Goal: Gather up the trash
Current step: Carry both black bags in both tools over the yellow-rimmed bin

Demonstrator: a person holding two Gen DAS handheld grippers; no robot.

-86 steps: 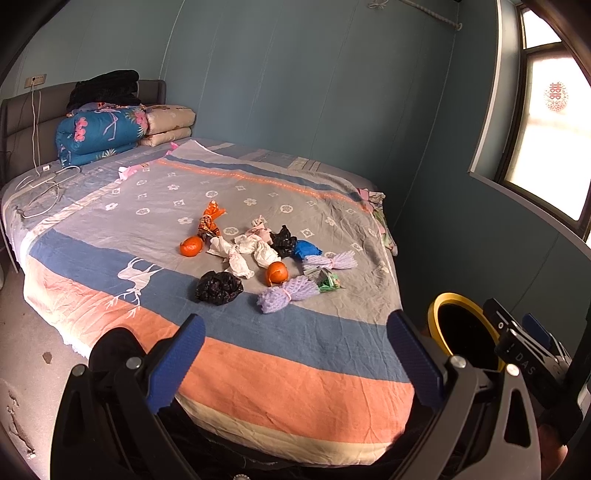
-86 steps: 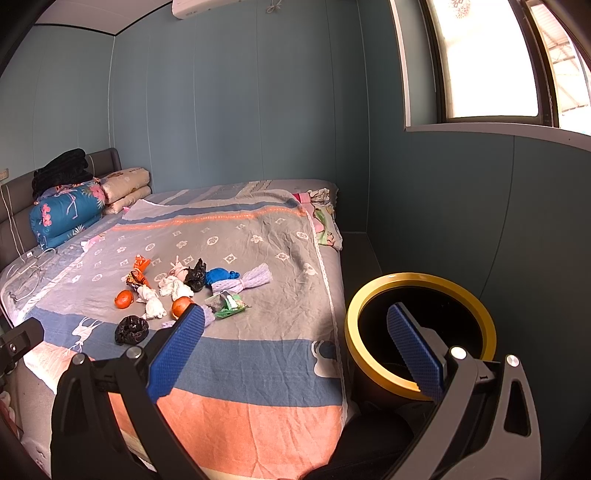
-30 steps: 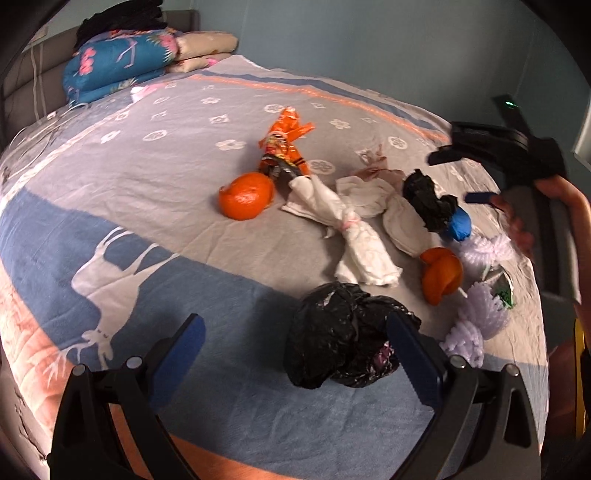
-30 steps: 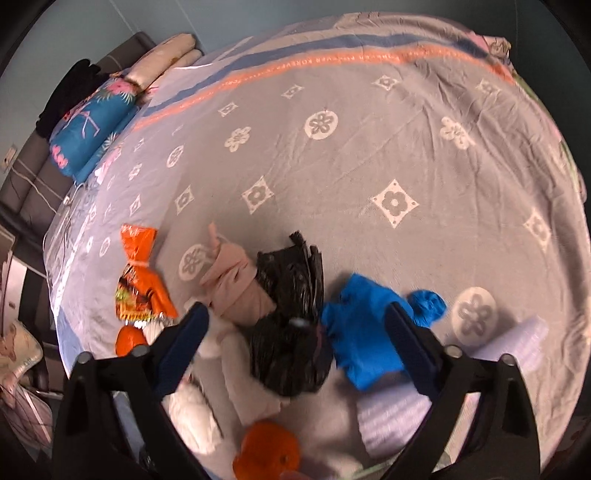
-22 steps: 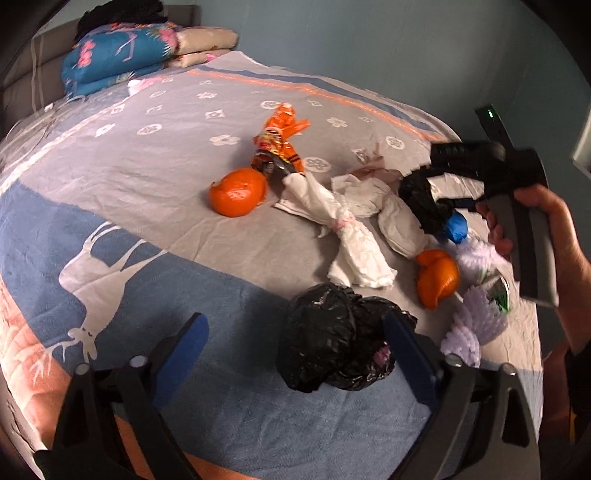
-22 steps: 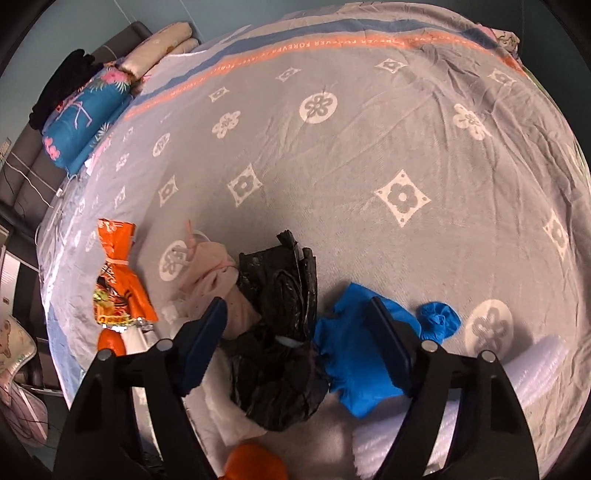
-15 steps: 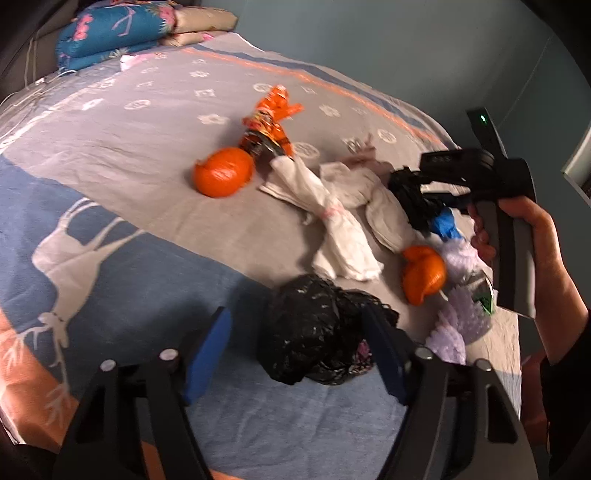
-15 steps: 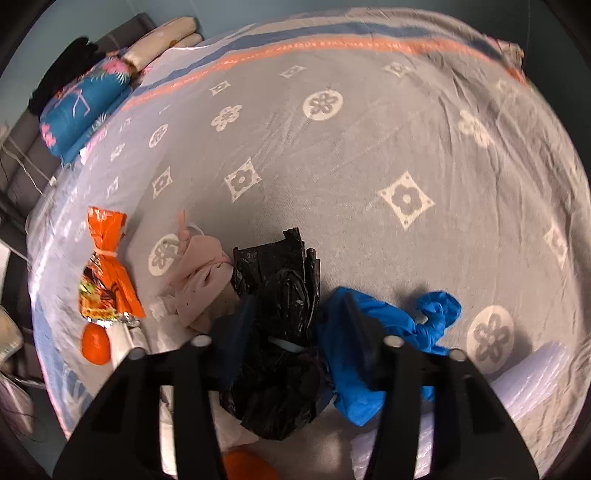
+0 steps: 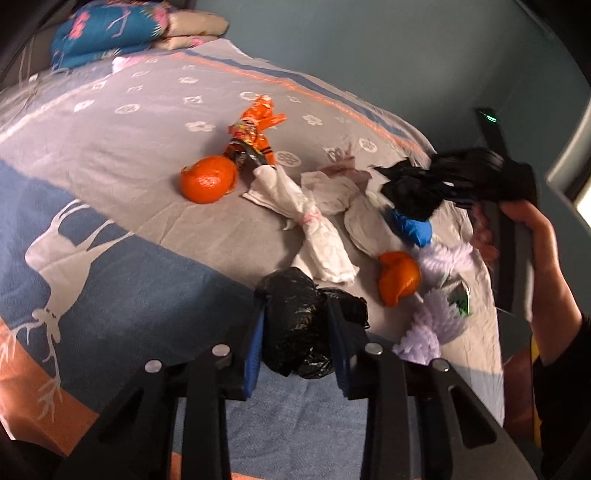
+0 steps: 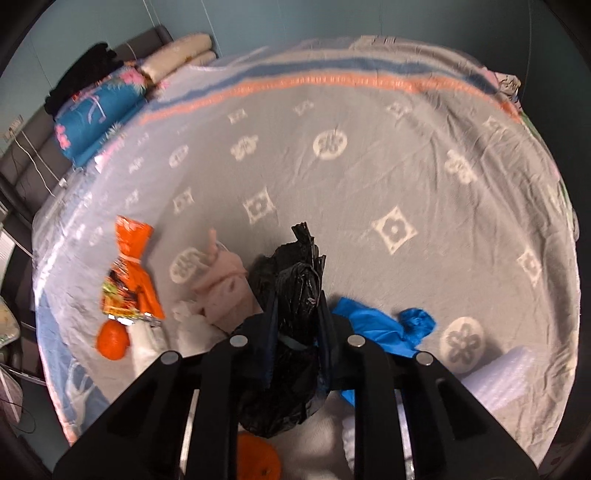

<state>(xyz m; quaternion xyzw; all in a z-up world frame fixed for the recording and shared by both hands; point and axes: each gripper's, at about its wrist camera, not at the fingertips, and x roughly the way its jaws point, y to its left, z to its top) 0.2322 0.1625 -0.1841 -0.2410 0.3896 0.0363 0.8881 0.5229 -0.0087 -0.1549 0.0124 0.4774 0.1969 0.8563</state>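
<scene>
Trash lies in a cluster on the bed. My left gripper (image 9: pixel 295 332) is shut on a crumpled black plastic bag (image 9: pixel 295 325) at the near edge of the cluster. My right gripper (image 10: pixel 295 306) is shut on a second black plastic bag (image 10: pixel 291 295), lifted a little above the sheet; it also shows in the left wrist view (image 9: pixel 410 192). Around them lie an orange peel (image 9: pixel 207 179), an orange snack wrapper (image 9: pixel 251 133), white tissue wads (image 9: pixel 314 225), a blue bag (image 9: pixel 413 229), another peel (image 9: pixel 399 277) and lilac foam netting (image 9: pixel 439 314).
The bed sheet (image 9: pixel 129 122) is grey with blue and orange bands. Folded quilts and pillows (image 9: pixel 110 29) are stacked at the headboard. A pink wad (image 10: pixel 221 284) lies beside the right gripper. The blue-green wall (image 9: pixel 369 44) stands behind the bed.
Both grippers have closed: the left on the near black bag, the right on the far black bag. The right gripper has raised its bag a little off the sheet.
</scene>
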